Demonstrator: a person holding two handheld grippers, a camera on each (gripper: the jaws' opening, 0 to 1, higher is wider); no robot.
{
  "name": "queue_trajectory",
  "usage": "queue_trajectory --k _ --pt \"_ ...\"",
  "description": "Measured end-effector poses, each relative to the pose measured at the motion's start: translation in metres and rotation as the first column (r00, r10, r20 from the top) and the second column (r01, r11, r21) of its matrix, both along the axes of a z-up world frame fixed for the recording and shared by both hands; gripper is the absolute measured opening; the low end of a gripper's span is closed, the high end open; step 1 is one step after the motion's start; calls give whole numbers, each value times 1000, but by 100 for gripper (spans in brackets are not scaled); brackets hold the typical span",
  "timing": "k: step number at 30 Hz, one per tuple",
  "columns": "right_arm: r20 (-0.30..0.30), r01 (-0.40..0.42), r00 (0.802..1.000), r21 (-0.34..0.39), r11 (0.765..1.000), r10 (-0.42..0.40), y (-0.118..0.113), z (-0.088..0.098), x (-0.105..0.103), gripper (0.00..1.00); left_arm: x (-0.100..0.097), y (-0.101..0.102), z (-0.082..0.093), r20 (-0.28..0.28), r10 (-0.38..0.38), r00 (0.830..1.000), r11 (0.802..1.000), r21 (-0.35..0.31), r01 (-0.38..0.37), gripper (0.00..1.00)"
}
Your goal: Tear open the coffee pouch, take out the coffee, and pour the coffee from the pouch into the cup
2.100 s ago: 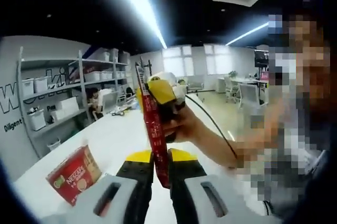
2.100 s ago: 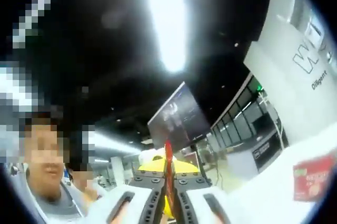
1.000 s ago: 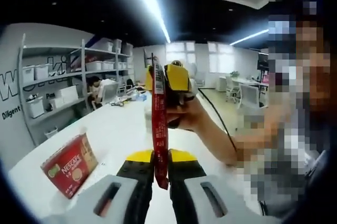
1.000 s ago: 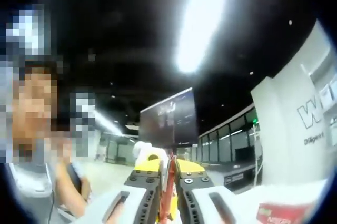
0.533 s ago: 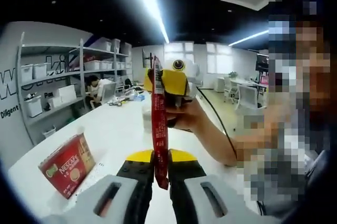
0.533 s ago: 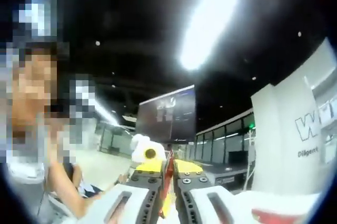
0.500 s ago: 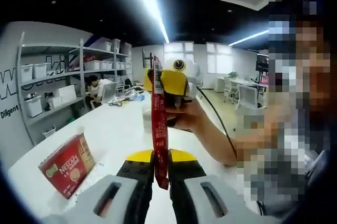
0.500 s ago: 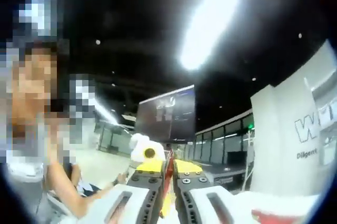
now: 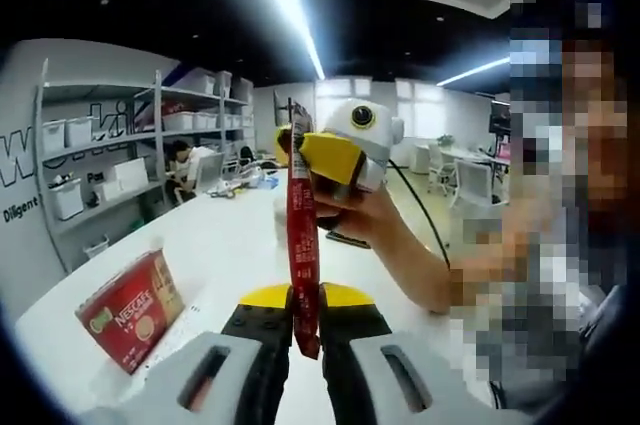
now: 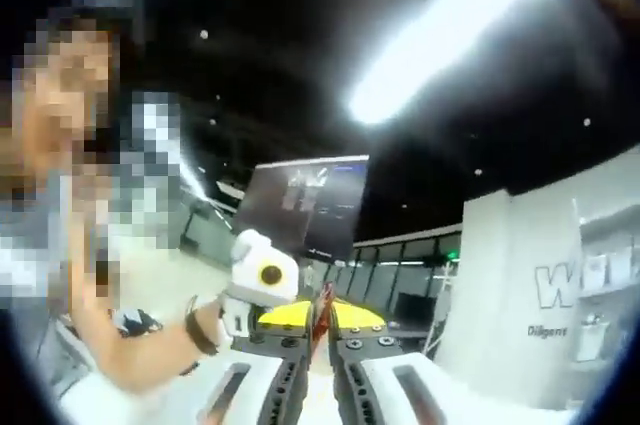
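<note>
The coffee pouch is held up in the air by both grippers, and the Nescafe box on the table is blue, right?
Not quite: the Nescafe box is red, not blue, as the left gripper view shows. The rest holds: the coffee pouch is up in the air, pinched at its bottom by the left gripper and near its top by the right gripper, above the white table.

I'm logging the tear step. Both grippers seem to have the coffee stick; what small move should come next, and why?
Probably twist the right gripper sideways to start the tear. The left gripper is shut on the lower end of the red coffee pouch, the right pinches its top, and the pouch stands taut between them above the white table, apparently still sealed.
</note>
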State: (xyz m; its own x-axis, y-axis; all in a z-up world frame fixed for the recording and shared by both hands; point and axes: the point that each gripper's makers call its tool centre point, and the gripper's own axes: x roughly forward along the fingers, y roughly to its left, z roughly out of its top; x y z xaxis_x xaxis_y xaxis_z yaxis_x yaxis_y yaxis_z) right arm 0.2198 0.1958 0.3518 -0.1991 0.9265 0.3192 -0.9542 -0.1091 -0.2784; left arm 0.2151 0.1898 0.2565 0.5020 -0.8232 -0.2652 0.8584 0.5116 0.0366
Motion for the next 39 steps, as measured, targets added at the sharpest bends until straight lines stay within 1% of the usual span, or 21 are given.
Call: queue_trajectory --k 1,2,3,8,10,11,14,15,18,24,25,28,30,34,35,36,37,38,39 --pt "-4 -6 1000 -2 1000 6 0 -1 0 15 1 0 -1 -1 4 1000 1000 4 -4 12" --pt "-17 -23 1000 -17 1000 22 3 -5 0 18 3 3 -3 1 24 1000 1000 20 -24 12" --pt "-17 -26 1000 -27 999 25 5 -7 0 20 4 3 -5 0 31 1000 999 25 -31 12" --pt "-10 -21 1000 -58 998 21 8 -14 0 20 4 4 -6 -2 33 999 999 26 -33 12" --pt "4 -13 1000 -77 997 13 9 -19 0 20 3 3 -5 1 26 1000 999 21 -26 12" --pt "6 -10 1000 -80 997 10 9 -20 1 20 2 2 -5 1 21 1000 1000 19 -21 12" --pt "6 -3 1000 -87 996 4 7 -20 1 14 0 -3 -10 -5 18 1000 1000 21 -18 12" --pt "6 -3 1000 -85 996 4 7 -20 1 13 2 -1 -9 -5 20 1000 1000 21 -20 12" --pt "-20 -17 1000 -77 997 15 6 -18 0 10 2 0 -7 -2 16 1000 1000 18 -16 12" --pt "-60 -32 998 -89 995 27 8 -18 -3 7 3 6 -5 0 16 1000 1000 21 -16 12" --pt "-78 -45 996 -96 994 37 8 -18 -5 7 2 6 -5 6 22 1000 999 25 -22 12" --pt "-89 -47 995 -96 994 39 8 -18 -5 6 1 5 -5 9 22 1000 999 23 -22 12" --pt "-96 -45 995 -105 993 35 9 -20 -5 6 3 6 -6 2 22 1000 999 28 -23 12" --pt "-106 -32 994 -111 993 20 10 -21 -2 6 6 7 -7 9 35 999 999 34 -35 12" --pt "-108 -29 994 -104 994 18 9 -19 -2 6 12 9 -3 65 42 997 998 44 -45 12" --pt "-108 -28 994 -101 995 17 9 -19 -2 6 14 10 -1 90 44 995 998 51 -49 13" --pt "-109 -25 994 -95 995 14 8 -18 -1 6 16 11 0 137 47 989 996 63 -56 13" --pt "-108 -7 994 -94 996 -3 8 -17 2 5 22 12 1 243 39 969 991 112 -68 14" --pt "-109 5 994 -98 995 -16 9 -18 4 5 25 14 0 289 36 957 986 145 -81 15"
